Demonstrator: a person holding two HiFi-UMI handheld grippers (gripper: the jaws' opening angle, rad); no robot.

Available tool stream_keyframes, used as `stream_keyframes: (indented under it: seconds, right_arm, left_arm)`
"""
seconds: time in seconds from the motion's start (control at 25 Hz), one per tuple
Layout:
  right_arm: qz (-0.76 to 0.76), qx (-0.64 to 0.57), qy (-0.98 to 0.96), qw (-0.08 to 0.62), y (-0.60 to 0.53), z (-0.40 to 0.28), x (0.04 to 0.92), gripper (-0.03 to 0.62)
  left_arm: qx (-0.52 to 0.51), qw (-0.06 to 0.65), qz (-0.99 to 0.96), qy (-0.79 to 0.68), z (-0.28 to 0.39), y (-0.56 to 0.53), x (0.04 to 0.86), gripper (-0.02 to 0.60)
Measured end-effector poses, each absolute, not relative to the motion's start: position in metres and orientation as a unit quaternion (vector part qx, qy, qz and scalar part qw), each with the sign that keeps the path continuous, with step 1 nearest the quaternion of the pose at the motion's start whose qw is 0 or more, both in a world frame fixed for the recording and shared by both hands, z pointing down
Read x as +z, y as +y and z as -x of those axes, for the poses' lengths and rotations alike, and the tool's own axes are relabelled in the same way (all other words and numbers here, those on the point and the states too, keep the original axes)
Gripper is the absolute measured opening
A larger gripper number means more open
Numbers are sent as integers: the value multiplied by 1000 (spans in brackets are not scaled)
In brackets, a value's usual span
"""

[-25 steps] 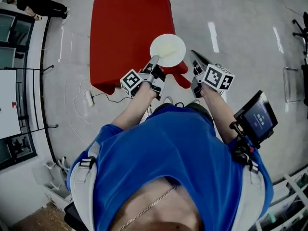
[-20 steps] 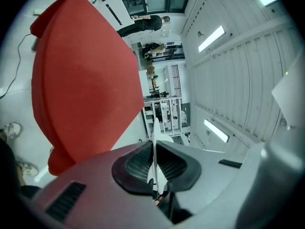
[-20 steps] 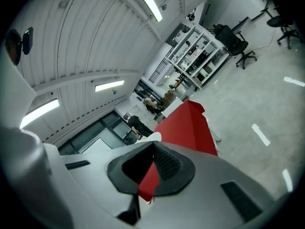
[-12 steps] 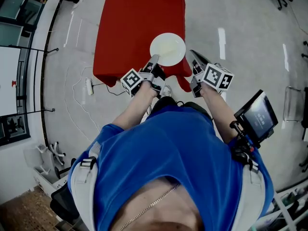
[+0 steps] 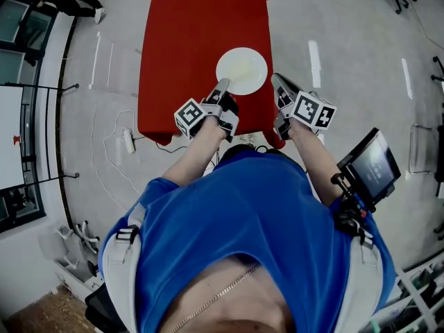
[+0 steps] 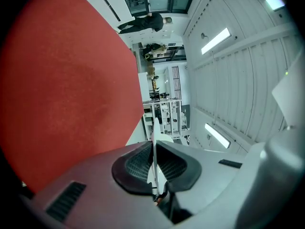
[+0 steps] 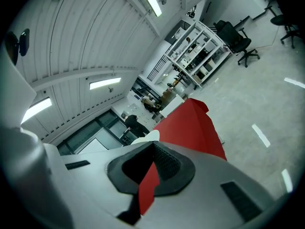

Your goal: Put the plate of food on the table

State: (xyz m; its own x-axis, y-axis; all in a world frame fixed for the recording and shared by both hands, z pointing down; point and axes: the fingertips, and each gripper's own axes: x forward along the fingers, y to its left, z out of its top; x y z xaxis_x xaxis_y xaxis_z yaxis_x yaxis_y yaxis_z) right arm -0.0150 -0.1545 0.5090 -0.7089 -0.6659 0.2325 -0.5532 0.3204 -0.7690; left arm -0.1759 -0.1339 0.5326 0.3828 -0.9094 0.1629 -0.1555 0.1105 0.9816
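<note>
Overhead, plate (image 5: 241, 71) above red table (image 5: 187, 47), left gripper (image 6: 153, 144) pinching rim, right gripper (image 7: 153, 143) closed empty

Probably a lab or office hall: swivel chairs (image 7: 237, 41), stocked shelving (image 7: 198, 51), glass partitions (image 7: 95, 132).

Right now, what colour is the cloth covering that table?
Plain red, no pattern. The tablecloth shows best in the head view.
</note>
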Motion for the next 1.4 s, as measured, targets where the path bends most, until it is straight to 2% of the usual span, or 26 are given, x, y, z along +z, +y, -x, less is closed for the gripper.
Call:
stream_keyframes:
  seconds: [0.72, 1.4]
  right_arm:
    - [425, -464, 775, 53, -160, -9, 517, 2]
    - [410, -506, 759, 9, -123, -2, 553, 2]
  left_arm:
    - [-261, 627, -593, -432, 147, -150, 545, 17]
    - [-238, 648, -551, -469, 149, -107, 579, 18]
